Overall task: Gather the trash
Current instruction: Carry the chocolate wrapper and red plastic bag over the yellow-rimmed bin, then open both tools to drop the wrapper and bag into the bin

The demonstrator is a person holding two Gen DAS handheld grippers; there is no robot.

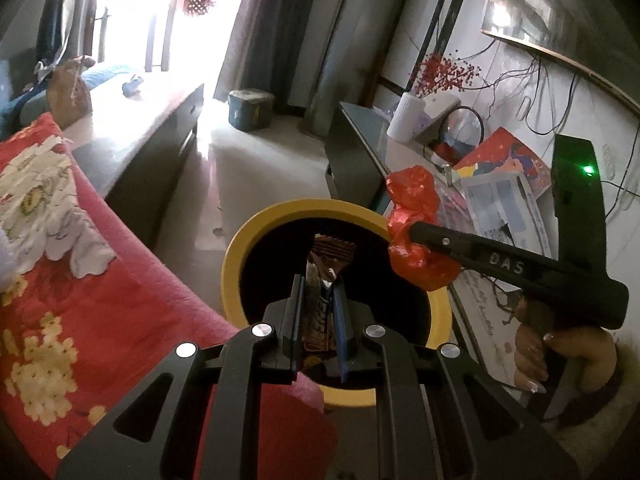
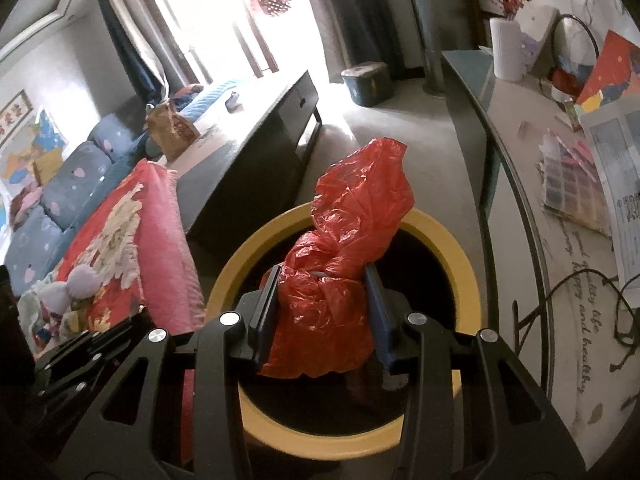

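Observation:
A round bin with a yellow rim [image 1: 256, 224] and a dark inside stands on the floor between the sofa and a table. My left gripper [image 1: 319, 284] hangs over its opening, shut on a flat brown snack wrapper [image 1: 333, 250] that sticks up between the pads. My right gripper [image 2: 326, 280] is also above the bin [image 2: 464, 264], shut on a crumpled red plastic bag [image 2: 360, 208]. In the left wrist view the right gripper reaches in from the right, a hand on its grip, with the red bag [image 1: 416, 216] over the bin's right rim.
A sofa with a red flowered blanket [image 1: 80, 264] lies left of the bin. A glass-topped table [image 2: 568, 264] on the right carries papers, cables, a white vase [image 2: 508, 48] and red berries. A dark low cabinet [image 2: 256, 148] and a green box [image 1: 250, 108] stand farther back.

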